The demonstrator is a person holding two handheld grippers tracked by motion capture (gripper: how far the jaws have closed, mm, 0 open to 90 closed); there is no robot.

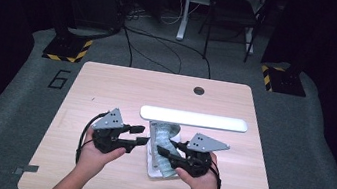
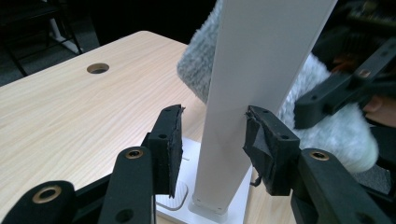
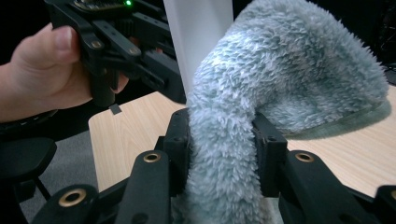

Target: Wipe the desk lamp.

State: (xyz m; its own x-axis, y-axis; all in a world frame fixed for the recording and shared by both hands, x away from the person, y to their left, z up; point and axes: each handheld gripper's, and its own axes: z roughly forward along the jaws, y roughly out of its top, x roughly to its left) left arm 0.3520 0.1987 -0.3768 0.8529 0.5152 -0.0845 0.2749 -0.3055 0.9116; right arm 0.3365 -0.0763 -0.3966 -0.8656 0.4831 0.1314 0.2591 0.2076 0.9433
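A white desk lamp stands mid-table, with a long flat head (image 1: 194,119), an upright post (image 2: 252,70) and a flat base (image 1: 152,170). My left gripper (image 1: 139,135) reaches in from the left, and its jaws (image 2: 215,135) straddle the post low down. One pad lies against the post's edge; a gap shows at the other pad. A grey fluffy cloth (image 1: 166,139) drapes against the post. My right gripper (image 1: 165,155) is shut on it, and in the right gripper view the cloth (image 3: 289,60) bulges up between the pads (image 3: 222,140) beside the post (image 3: 201,32).
The light wooden table (image 1: 107,85) has a round cable hole (image 1: 199,90) near its far edge. Dark floor surrounds it, with cables and a chair (image 1: 231,13) beyond. The person's hand (image 3: 42,74) holding the left gripper sits close to the cloth.
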